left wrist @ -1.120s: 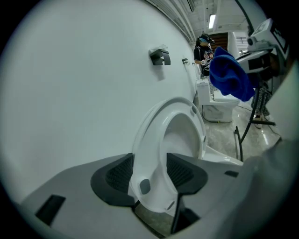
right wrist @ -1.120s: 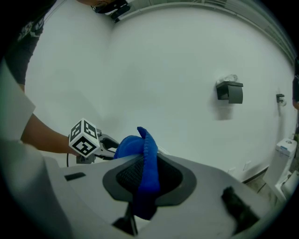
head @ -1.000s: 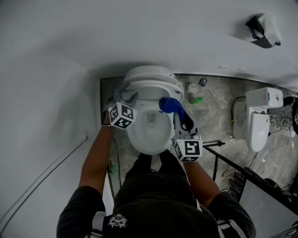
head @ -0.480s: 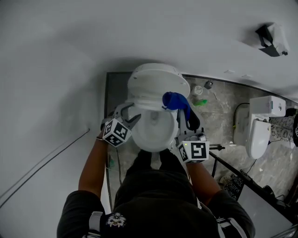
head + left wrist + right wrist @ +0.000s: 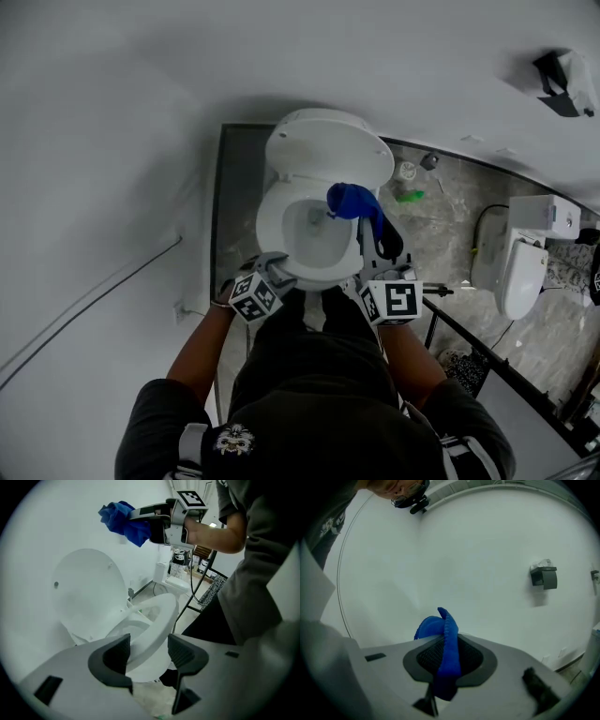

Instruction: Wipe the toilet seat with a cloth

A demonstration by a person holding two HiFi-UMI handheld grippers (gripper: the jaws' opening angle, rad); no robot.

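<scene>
**Blue cloth held over the open toilet**

White walls (image 5: 122, 141) stand round a grey stone floor (image 5: 450, 216). On the left, the left gripper (image 5: 273, 266) is at the front edge of the white plastic toilet seat (image 5: 270, 225). Its jaws are spread apart, and the seat's rim shows in the gap. The round white lid (image 5: 328, 150) stands up behind. Over the right side of the bowl is the crumpled blue cloth (image 5: 350, 200), pinched tight in the right gripper (image 5: 367, 223). Another white toilet (image 5: 520, 262) sits far to the right.
</scene>
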